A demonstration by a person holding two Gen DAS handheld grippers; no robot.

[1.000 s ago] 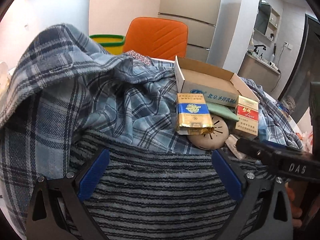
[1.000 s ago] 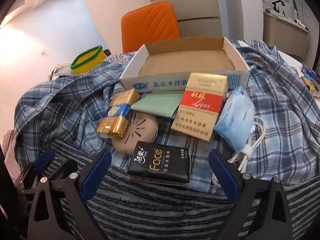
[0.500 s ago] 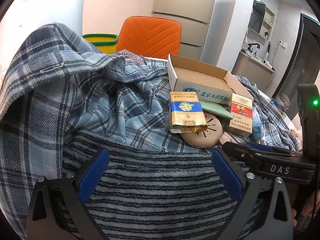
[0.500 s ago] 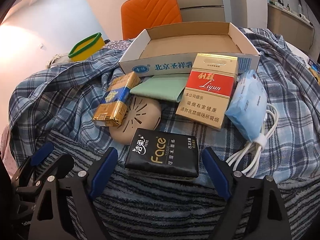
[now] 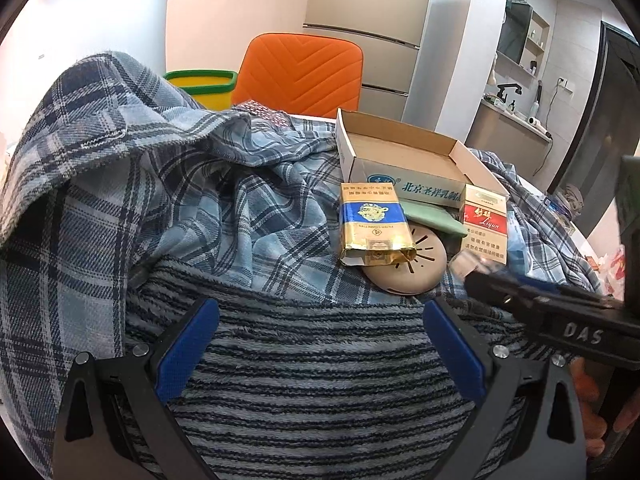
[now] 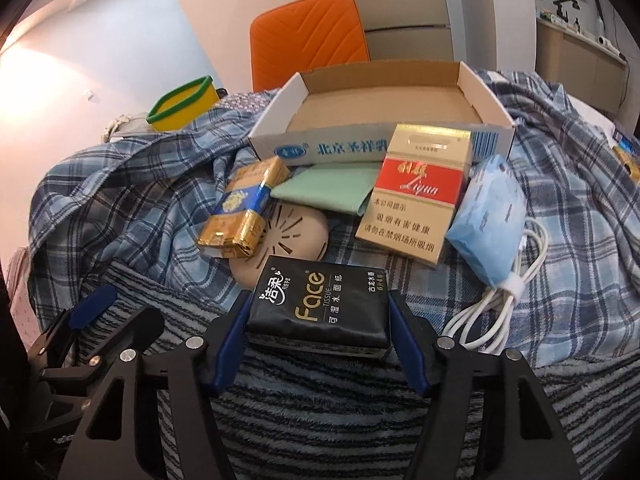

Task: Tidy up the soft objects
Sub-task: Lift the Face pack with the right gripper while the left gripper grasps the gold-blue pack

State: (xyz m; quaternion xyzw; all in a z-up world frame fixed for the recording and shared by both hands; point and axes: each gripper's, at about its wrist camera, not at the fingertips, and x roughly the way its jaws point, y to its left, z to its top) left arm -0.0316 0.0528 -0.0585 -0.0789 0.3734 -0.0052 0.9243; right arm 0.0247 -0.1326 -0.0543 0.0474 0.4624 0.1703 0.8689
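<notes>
Closing on the tissue pack (image 6: 320,308), low in the centre of the right wrist view, the right gripper (image 6: 320,344) has a blue pad at each short end; whether the pads already press cannot be told. The pack lies on the striped towel (image 6: 360,420), its far edge near the tan disc (image 6: 288,240) and just short of the red carton (image 6: 412,208). A soft pack is judged to buckle easily, so closure should be stopped once it is firm, and it should be raised straight up, clear of the cable (image 6: 504,300) at right. The left gripper (image 5: 320,344) hangs over the towel, jaws spread and empty. The open box (image 6: 384,112) behind looks a likely destination.
</notes>
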